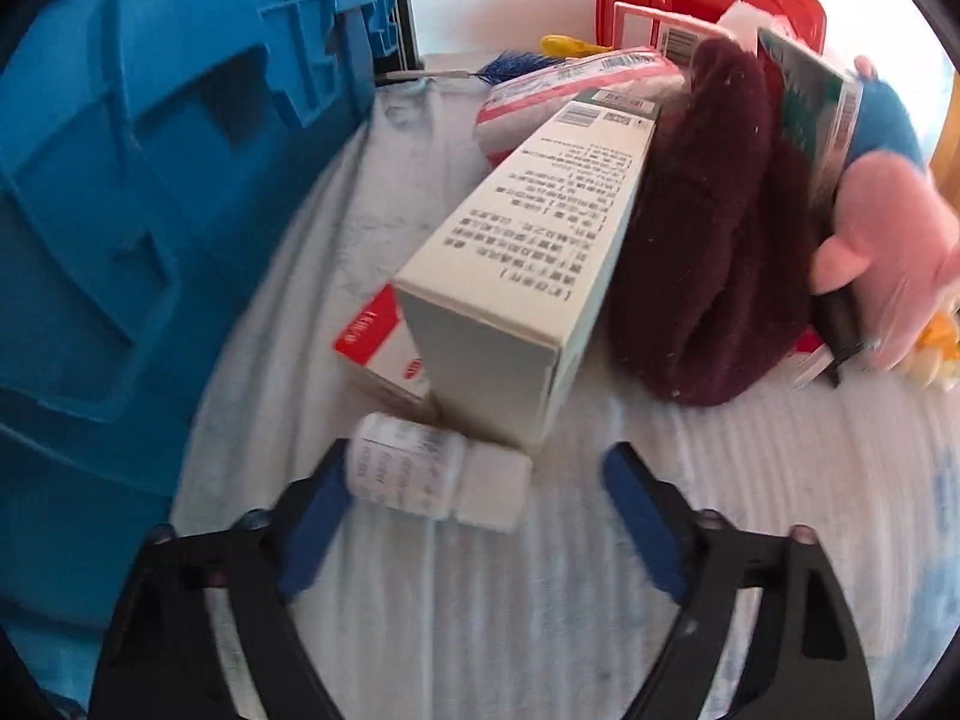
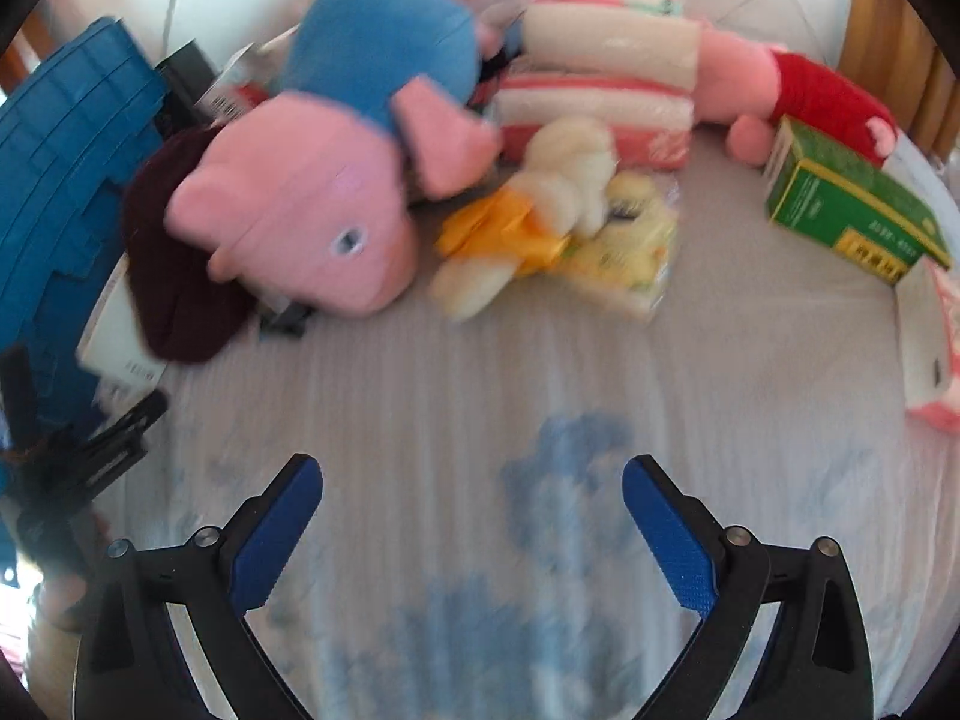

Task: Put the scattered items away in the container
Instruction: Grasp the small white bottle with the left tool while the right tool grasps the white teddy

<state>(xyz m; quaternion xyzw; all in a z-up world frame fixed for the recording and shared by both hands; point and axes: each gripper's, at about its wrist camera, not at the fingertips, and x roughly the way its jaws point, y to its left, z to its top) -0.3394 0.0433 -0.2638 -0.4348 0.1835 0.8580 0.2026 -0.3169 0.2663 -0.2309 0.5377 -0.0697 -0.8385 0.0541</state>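
- A blue plastic crate (image 1: pixel 138 192) is seen standing at the left edge of the bedsheet.
- A small white bottle (image 1: pixel 438 471) is laid on its side just before a long white box (image 1: pixel 528 258).
- A pink plush pig (image 2: pixel 336 180) in blue is slumped over a maroon cloth (image 2: pixel 174 276).
- A green box (image 2: pixel 852 210) is set well apart.
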